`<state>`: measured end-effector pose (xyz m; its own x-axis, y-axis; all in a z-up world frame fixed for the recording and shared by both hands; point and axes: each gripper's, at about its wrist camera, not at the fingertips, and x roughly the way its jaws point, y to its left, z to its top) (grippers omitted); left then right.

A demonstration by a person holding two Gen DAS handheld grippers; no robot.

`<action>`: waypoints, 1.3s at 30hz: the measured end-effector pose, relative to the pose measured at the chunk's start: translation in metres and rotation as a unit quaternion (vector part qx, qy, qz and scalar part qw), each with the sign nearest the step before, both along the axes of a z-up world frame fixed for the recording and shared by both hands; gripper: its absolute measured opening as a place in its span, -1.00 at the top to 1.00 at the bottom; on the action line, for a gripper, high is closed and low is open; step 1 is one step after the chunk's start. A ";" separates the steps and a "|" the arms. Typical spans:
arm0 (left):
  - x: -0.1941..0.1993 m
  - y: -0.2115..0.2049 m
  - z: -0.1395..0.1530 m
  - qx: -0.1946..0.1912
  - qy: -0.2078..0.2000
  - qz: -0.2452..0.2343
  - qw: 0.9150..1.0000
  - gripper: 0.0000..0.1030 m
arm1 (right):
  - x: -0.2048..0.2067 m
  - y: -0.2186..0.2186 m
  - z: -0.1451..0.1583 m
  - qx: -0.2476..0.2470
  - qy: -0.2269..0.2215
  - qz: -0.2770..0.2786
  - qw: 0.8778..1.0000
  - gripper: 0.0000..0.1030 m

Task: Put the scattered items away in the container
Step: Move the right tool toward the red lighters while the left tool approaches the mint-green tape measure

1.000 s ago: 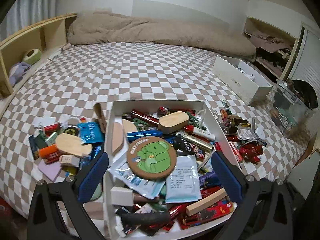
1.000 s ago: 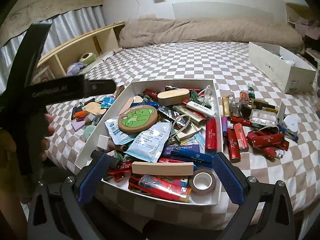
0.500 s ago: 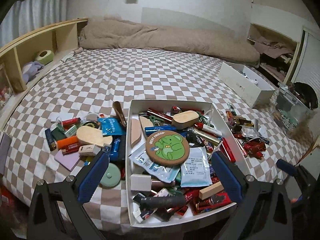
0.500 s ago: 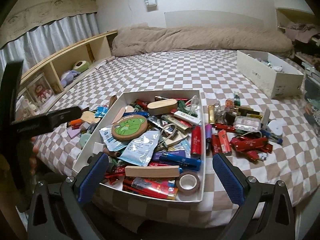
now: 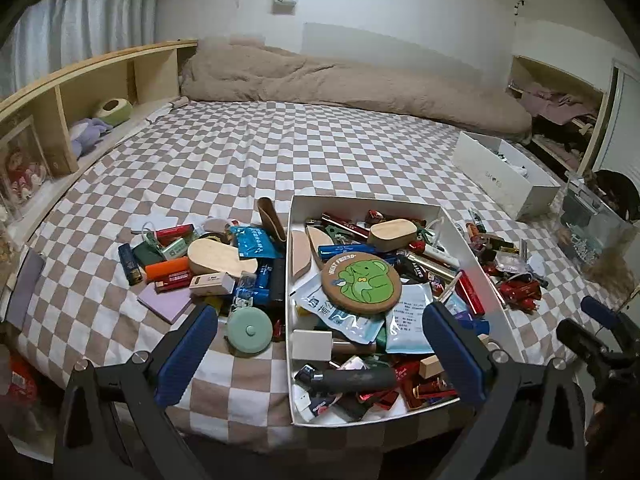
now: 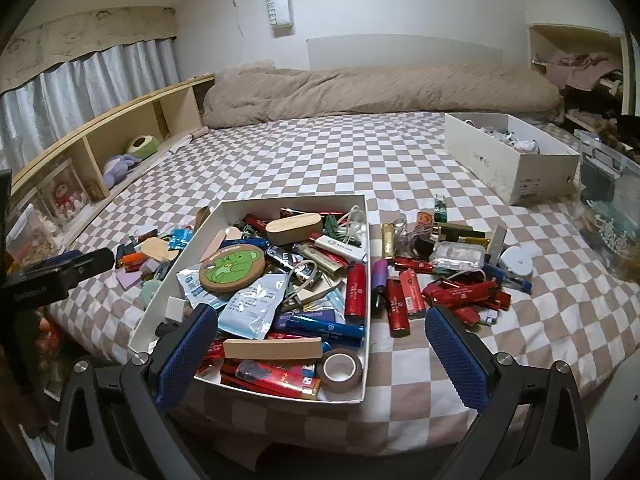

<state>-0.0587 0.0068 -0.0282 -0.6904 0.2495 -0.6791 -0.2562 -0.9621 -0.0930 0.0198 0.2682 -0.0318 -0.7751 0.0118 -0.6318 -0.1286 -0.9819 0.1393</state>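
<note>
Sitting near the front edge of the checked bedspread [image 5: 280, 152], the white cardboard box [image 6: 362, 240] is heaped with glossy sachets, red tubes, a round cork coaster [image 6: 232, 269] and one tape roll [image 6: 342, 369]. More items [image 6: 448, 280] lie scattered on the cloth on both sides of it. The left gripper [image 5: 320, 350] and right gripper [image 6: 322, 350] hang spread and empty.

Beige duvet [image 5: 352, 80], wood shelf [image 5: 80, 92], curtain [image 6: 80, 80].

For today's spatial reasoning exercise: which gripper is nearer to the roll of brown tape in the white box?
Right. The right gripper hangs directly over the roll of brown tape at the white box's near corner. The left gripper hangs over the box's opposite side.
</note>
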 end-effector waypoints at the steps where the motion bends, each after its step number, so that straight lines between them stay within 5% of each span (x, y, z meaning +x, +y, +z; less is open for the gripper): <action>1: 0.001 0.000 0.000 -0.001 0.000 0.000 1.000 -1.00 | 0.001 0.000 0.000 0.001 0.002 -0.002 1.000 -1.00; 17: 0.010 -0.007 0.001 -0.020 0.011 0.014 1.000 -1.00 | 0.005 0.007 0.002 0.013 0.013 -0.018 1.000 -1.00; 39: -0.019 -0.046 -0.036 -0.038 -0.040 0.076 0.996 -1.00 | 0.002 0.061 -0.024 -0.003 -0.027 -0.081 0.996 -1.00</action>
<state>-0.0780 -0.0390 -0.0641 -0.6595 0.0912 -0.7462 -0.1010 -0.9944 -0.0322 0.0218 0.3296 -0.0555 -0.7278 0.1295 -0.6734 -0.2919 -0.9471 0.1333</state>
